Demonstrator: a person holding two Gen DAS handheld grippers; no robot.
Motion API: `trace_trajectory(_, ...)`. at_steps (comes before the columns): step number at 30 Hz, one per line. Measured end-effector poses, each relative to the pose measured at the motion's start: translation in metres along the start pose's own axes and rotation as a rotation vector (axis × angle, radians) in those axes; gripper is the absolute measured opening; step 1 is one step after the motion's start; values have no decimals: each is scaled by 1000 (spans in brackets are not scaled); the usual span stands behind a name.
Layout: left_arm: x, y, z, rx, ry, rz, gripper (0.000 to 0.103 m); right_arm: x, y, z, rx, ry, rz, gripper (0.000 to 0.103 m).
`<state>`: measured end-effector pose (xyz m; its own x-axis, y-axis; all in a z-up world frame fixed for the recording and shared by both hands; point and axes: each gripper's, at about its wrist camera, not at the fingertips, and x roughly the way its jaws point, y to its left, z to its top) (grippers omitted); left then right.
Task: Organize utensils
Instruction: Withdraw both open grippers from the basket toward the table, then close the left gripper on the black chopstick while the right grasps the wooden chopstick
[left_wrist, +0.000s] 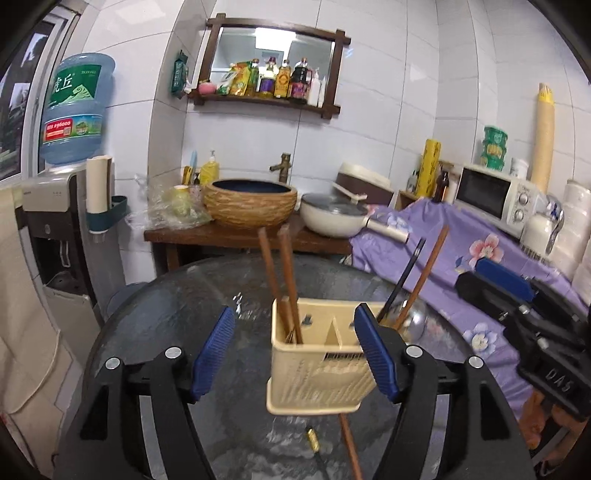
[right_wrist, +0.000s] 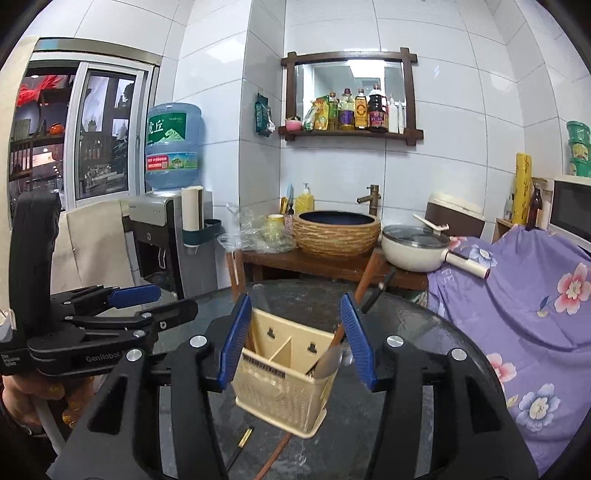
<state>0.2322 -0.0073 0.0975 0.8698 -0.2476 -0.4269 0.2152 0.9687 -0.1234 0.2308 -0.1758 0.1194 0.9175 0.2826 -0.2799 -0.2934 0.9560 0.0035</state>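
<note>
Both hand-held grippers stand released: the left hand-held gripper (left_wrist: 295, 350) and the right hand-held gripper (right_wrist: 299, 341) each have blue pads spread apart, clasping nothing, with the cream utensil holder (left_wrist: 314, 362) between the pads but untouched. It sits upright on the dark glass table (left_wrist: 166, 314). Two brown chopsticks (left_wrist: 280, 280) stand near-vertical in its left compartment; a spoon (right_wrist: 328, 362) and dark handles lean rightward from the other. One hand-held gripper's body reads "GenRobot".
</note>
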Motion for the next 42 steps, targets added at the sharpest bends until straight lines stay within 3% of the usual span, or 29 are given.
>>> trace_trajectory(7,23,14,-55,0,179,54,66,10,2,-53,46,188,-8,51)
trace_trajectory(18,47,26,-119,16,334,105,65,55,15,-144,125,489,15,50)
trace_trajectory(28,53,26,-140,-10,388,86,57,86,20,-175,149,605,-25,42)
trace_trajectory(42,57,21,-145,1,411,70,52,109,33,-174,110,637,-49,31)
